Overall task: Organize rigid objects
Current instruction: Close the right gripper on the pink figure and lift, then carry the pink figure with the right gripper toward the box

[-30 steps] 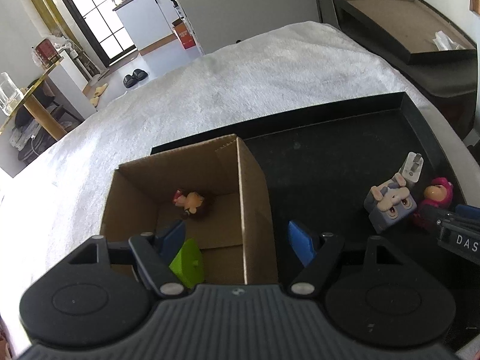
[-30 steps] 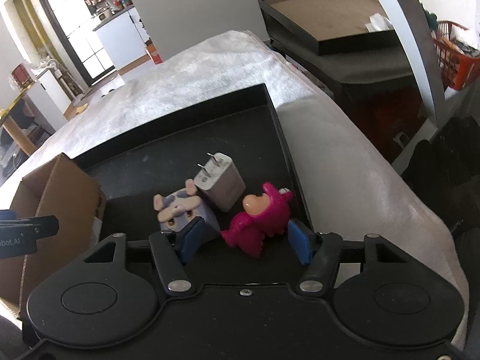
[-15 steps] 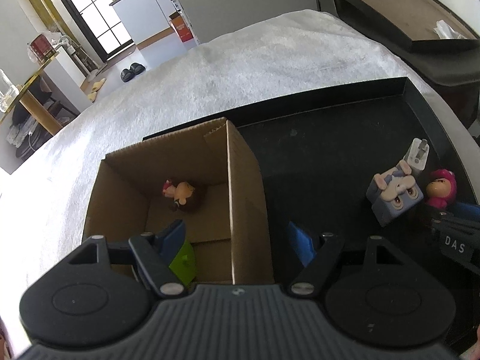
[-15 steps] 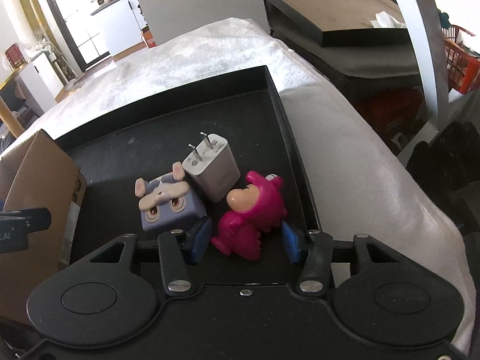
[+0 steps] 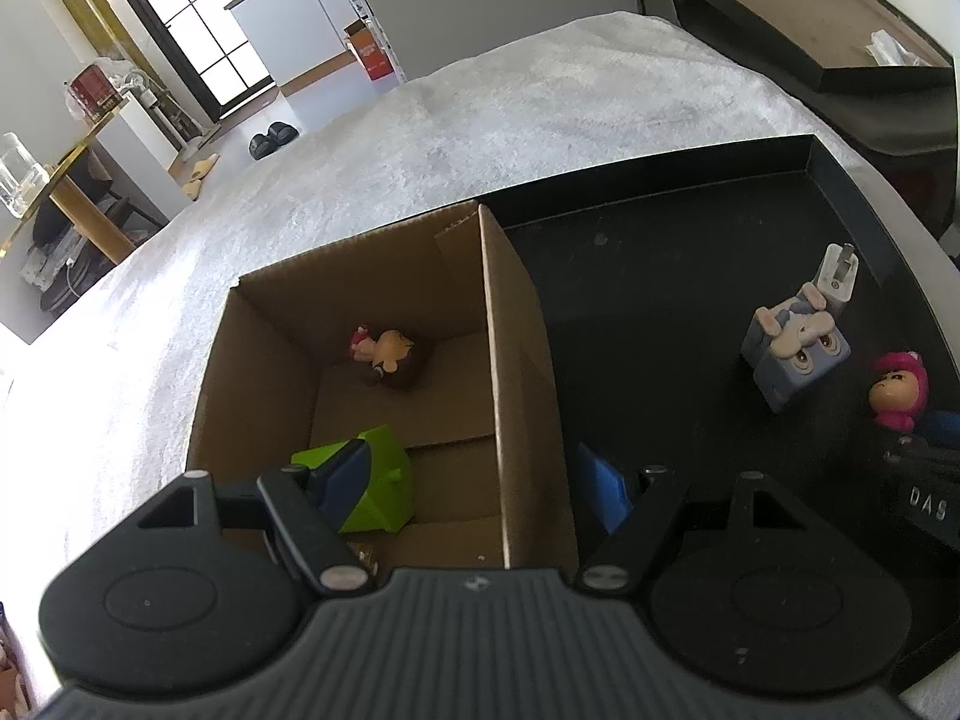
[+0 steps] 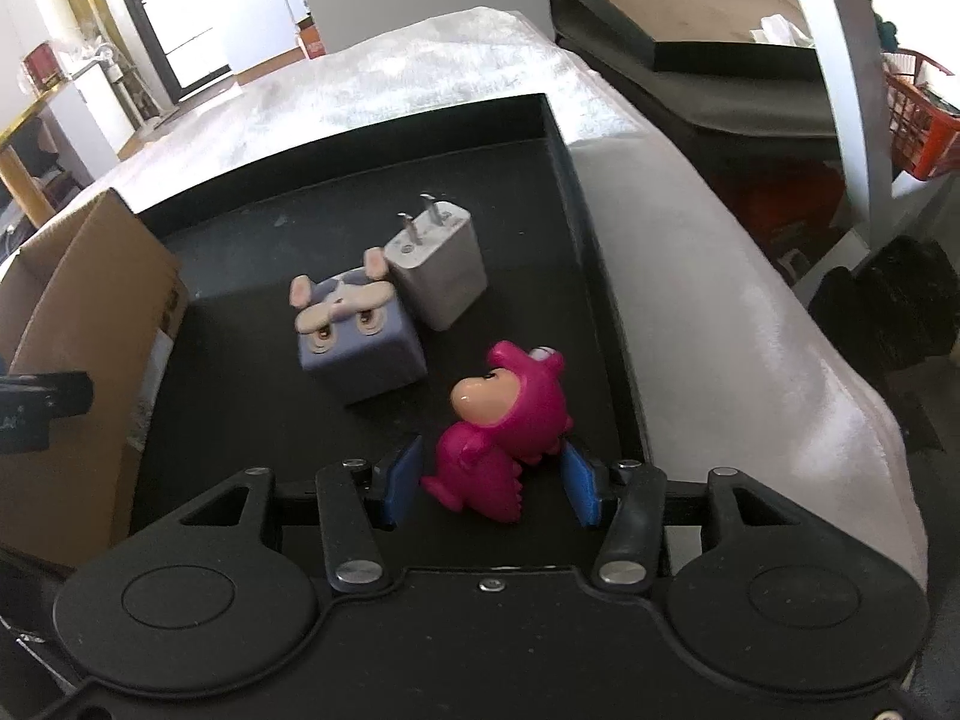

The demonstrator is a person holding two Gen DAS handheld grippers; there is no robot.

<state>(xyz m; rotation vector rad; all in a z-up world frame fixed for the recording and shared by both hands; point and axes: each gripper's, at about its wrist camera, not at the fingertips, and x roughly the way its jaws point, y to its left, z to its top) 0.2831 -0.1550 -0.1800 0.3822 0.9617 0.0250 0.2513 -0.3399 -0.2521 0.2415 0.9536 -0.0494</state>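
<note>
My right gripper (image 6: 489, 483) has the pink figurine (image 6: 510, 426) between its blue pads, and the jaws are easing open a touch; the right pad looks to be against the toy's side, while the left pad shows a thin gap, so I can't say the pinch is firm. Just beyond it on the black tray (image 6: 558, 138) stand the grey-blue cube toy (image 6: 360, 342) and the white plug adapter (image 6: 441, 273), touching each other, near the pink one but apart from it.

My left gripper (image 5: 474, 480) hangs spread over the cardboard box (image 5: 516, 360), straddling its right wall — one pad inside, one outside — and holds nothing. Inside the box lie a green piece (image 5: 378, 474), close under the left pad, and a small brown-haired figurine (image 5: 390, 354) toward the far corner.

By my reckoning the sorting is under halfway — two items boxed, three on the tray, and the pink one is next, provided the grip proves sound.
</note>
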